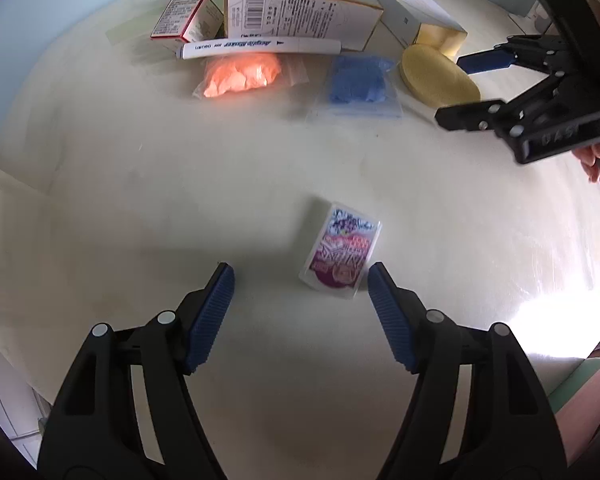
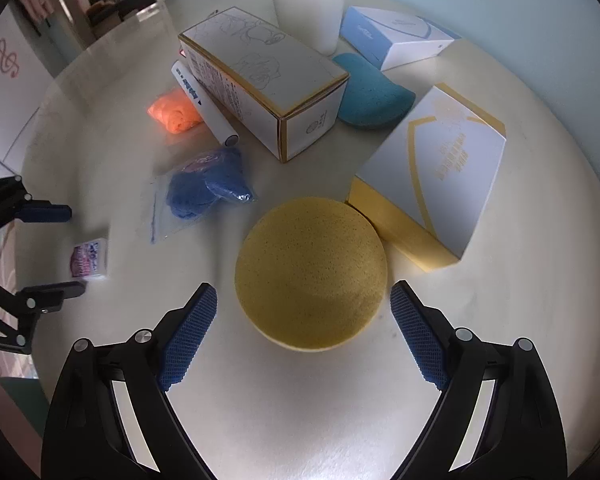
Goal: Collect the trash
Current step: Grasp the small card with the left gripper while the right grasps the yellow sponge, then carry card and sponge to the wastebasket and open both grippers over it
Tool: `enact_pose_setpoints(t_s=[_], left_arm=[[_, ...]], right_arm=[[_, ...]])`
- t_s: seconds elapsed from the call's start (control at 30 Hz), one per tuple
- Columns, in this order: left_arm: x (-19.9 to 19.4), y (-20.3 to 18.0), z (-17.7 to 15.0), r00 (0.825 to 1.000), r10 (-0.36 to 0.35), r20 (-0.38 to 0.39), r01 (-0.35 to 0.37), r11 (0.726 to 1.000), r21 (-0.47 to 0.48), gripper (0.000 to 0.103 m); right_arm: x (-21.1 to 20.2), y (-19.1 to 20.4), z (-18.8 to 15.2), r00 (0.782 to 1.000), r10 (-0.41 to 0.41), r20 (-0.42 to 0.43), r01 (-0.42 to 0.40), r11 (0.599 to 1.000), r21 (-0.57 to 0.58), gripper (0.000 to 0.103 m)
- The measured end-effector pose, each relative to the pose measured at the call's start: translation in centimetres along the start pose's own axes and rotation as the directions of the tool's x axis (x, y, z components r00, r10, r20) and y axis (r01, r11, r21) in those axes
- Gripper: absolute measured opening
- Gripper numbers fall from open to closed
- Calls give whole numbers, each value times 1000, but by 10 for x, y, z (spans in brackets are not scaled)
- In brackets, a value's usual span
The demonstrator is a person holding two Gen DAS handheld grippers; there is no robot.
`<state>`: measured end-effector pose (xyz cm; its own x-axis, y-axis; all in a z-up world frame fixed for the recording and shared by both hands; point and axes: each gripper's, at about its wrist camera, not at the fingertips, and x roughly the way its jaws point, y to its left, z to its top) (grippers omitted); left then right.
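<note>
A small purple-and-white packet (image 1: 341, 253) lies flat on the white table, just ahead of my open left gripper (image 1: 300, 280) and close to its right finger. It also shows in the right wrist view (image 2: 89, 259), between the left gripper's fingers. A round yellow sponge (image 2: 311, 272) lies just ahead of my open right gripper (image 2: 303, 300), between its fingers; it shows in the left wrist view (image 1: 438, 76) too. My right gripper (image 1: 466, 90) appears open at the right there. Both grippers are empty.
Behind stand a long white box (image 2: 268, 96), a white marker (image 2: 206, 102), an orange bag (image 2: 174, 112), a blue bag (image 2: 210, 186), a teal sponge (image 2: 370, 96), a paper cup (image 2: 308, 0), a gold-and-white box (image 2: 432, 176), a blue-and-white box (image 2: 396, 36) and a red box (image 1: 184, 20).
</note>
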<state>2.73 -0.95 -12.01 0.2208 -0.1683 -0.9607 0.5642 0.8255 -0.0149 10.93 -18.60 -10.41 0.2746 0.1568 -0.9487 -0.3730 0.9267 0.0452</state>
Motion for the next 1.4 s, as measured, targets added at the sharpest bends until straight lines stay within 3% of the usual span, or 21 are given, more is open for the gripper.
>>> enact_pose_setpoints(t_s=[0.1, 0.13, 0.17, 0.23, 0.37, 0.57, 0.8, 0.97, 1.17, 1.4], left_arm=[[-2, 2, 3, 1000, -7, 16, 7, 1000, 10, 49], [-3, 1, 5, 1000, -9, 19, 8, 1000, 20, 38], [-2, 1, 7, 1000, -7, 16, 6, 1000, 28, 32], [-1, -2, 11, 1000, -11, -4, 11, 999, 42, 28], [-3, -6, 15, 1000, 22, -14, -22, 998, 51, 27], [-23, 5, 15, 999, 26, 31, -26, 1000, 5, 27], [-45, 30, -1, 996, 43, 77, -39, 998, -49, 27], [-57, 55, -23, 991, 78, 111, -65, 991, -121, 28], [-85, 98, -63, 980, 143, 135, -106, 962, -252, 28], [-111, 152, -132, 969, 233, 87, -176, 889, -422, 28]], right_arm=[[0, 0, 0, 1000, -2, 10, 2, 1000, -19, 84], [-2, -1, -1, 1000, 0, 18, 1, 1000, -19, 80], [-4, -4, -1, 1000, 2, 21, -1, 1000, -15, 75], [-4, -9, -2, 1000, 7, 7, -7, 1000, 4, 75], [-14, -22, -11, 999, 51, -3, -51, 997, 64, 74], [-35, -39, -22, 995, 98, 10, -98, 991, 86, 74], [-68, -17, -13, 981, 187, 56, -190, 980, 55, 74], [-80, 26, -3, 968, 237, 81, -236, 971, -20, 74], [-86, 84, 27, 945, 318, 71, -306, 941, -144, 74], [-71, 189, 67, 907, 420, -19, -401, 849, -344, 74]])
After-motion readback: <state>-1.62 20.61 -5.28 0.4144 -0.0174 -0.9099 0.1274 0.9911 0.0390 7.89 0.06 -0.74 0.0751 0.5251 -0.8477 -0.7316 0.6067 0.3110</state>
